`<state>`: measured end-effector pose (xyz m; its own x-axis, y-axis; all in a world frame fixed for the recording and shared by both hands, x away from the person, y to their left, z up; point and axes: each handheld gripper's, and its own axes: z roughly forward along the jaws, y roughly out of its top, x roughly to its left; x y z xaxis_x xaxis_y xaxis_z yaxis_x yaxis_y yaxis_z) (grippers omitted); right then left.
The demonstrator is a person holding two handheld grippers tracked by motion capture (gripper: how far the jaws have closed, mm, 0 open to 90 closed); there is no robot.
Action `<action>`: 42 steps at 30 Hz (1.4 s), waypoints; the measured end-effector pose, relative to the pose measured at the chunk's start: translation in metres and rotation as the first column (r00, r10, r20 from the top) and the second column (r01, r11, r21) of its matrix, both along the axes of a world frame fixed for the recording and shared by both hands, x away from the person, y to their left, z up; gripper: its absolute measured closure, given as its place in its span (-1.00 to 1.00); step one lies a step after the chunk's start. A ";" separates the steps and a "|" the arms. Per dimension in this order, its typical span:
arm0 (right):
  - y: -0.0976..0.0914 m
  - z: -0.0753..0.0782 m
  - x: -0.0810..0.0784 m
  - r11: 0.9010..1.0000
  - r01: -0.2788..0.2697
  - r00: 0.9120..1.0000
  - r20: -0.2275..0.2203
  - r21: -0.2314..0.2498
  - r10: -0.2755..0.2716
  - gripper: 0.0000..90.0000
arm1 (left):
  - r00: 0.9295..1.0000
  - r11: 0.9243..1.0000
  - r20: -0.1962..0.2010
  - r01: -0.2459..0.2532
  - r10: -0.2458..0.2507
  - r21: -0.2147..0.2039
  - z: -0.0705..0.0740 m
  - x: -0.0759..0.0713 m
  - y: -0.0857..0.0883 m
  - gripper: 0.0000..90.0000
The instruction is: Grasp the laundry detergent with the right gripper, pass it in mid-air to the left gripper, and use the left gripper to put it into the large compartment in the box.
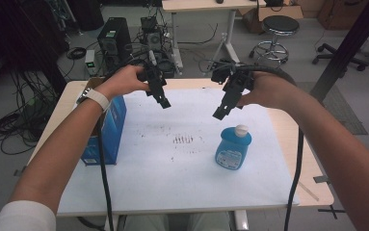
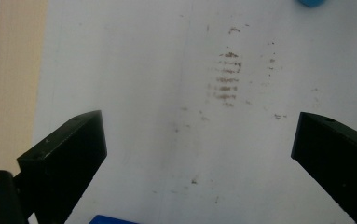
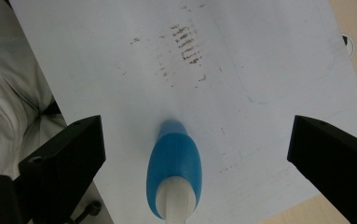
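Both tongs wide open, holding nothing: left gripper [image 1: 164,102] and right gripper [image 1: 219,113] hang above the white paper-covered wooden table [image 1: 172,183]. Blue cardboard box [image 1: 106,132] at table's left, partly hidden behind left forearm. Blue plastic bottle with white cap [image 1: 233,147] stands upright below right gripper, untouched; label unreadable.

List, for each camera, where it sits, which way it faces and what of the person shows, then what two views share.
High view: above the person's side, facing forward and down on the table; both forearms, left gripper, right gripper.
Left gripper view: on that gripper, facing down at the white sheet; open jaws.
Right gripper view: on that gripper, above the blue bottle; open jaws.
Shared: brown marks in both gripper views.
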<state>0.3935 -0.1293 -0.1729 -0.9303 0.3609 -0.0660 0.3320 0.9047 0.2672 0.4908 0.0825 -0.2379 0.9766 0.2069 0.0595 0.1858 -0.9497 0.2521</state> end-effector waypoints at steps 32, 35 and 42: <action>-0.062 -0.005 -0.018 0.994 0.084 0.996 0.006 0.063 -0.084 -0.93 | 1.000 1.000 -0.002 -0.001 0.001 -0.020 0.002 -0.009 -0.012 -0.92; -0.068 -0.007 -0.019 0.994 0.089 0.996 0.005 0.064 -0.090 -0.93 | 1.000 1.000 -0.002 -0.005 0.005 -0.023 0.002 -0.009 -0.013 -0.92; -0.076 -0.012 -0.022 0.992 0.098 0.995 0.005 0.080 -0.098 -0.93 | 1.000 1.000 0.003 0.003 -0.003 -0.016 0.001 -0.010 -0.015 -0.92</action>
<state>0.3718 -0.2052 -0.1844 -0.8897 0.4546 -0.0414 0.4152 0.8436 0.3406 0.4806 0.0675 -0.2365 0.9770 0.2050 0.0591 0.1824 -0.9462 0.2674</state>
